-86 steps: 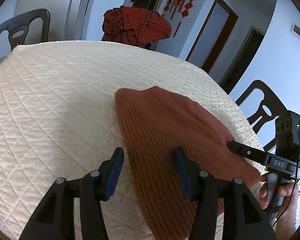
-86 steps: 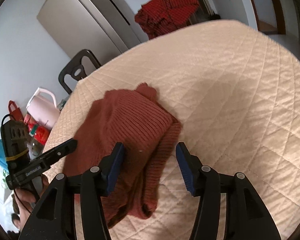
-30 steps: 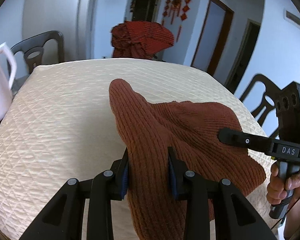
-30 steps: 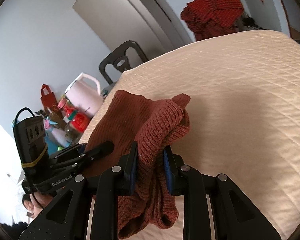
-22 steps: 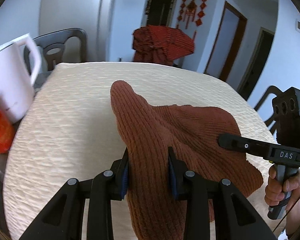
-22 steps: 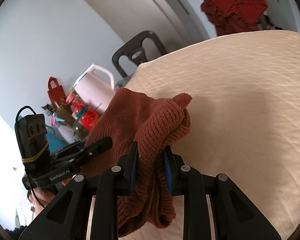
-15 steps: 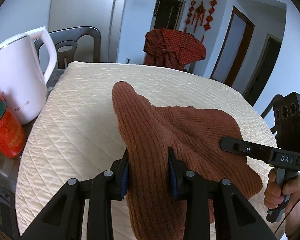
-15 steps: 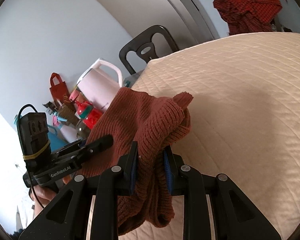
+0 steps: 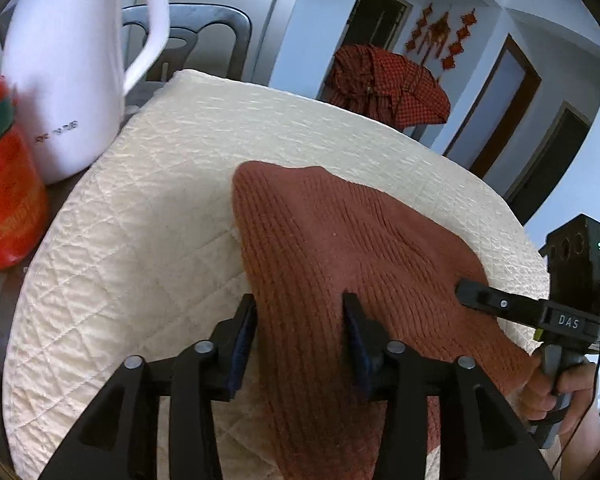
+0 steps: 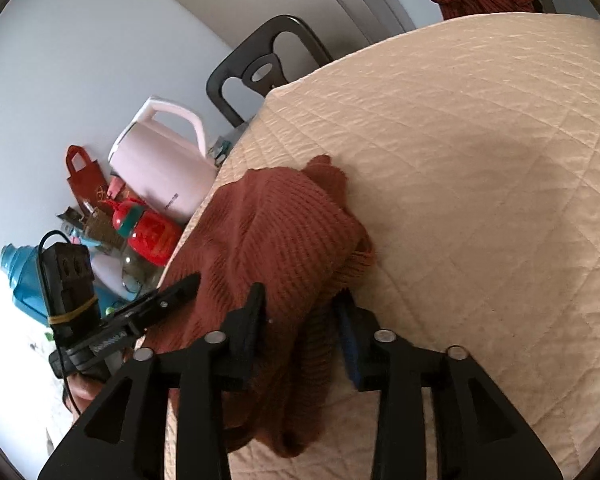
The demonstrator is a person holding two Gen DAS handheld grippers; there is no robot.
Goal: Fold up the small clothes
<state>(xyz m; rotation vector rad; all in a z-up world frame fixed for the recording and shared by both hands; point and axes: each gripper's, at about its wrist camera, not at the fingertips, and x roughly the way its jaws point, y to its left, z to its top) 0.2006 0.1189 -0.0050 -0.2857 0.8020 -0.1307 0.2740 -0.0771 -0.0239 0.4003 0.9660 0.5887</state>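
A rust-brown knitted garment (image 9: 340,256) lies on the cream quilted table (image 9: 140,216). My left gripper (image 9: 300,336) has its jaws slightly parted around the garment's near edge, the cloth filling the gap. My right gripper (image 10: 302,320) also has its jaws a little apart with the bunched garment (image 10: 284,240) between them, near the table's left edge. The right gripper shows in the left wrist view (image 9: 500,304) at the garment's right side. The left gripper shows in the right wrist view (image 10: 172,292) at the left.
A white kettle (image 9: 72,60) and a red bottle (image 9: 4,184) stand just off the table's left edge. Dark chairs (image 10: 264,72) ring the table; one holds a red checked cloth (image 9: 384,80). A blue bottle (image 10: 24,280) and a small bag stand beside the kettle.
Both grippers have lowered the garment toward the table near the kettle side. Both pairs of jaws, clamped tight half a second ago, now stand wider apart on the cloth.
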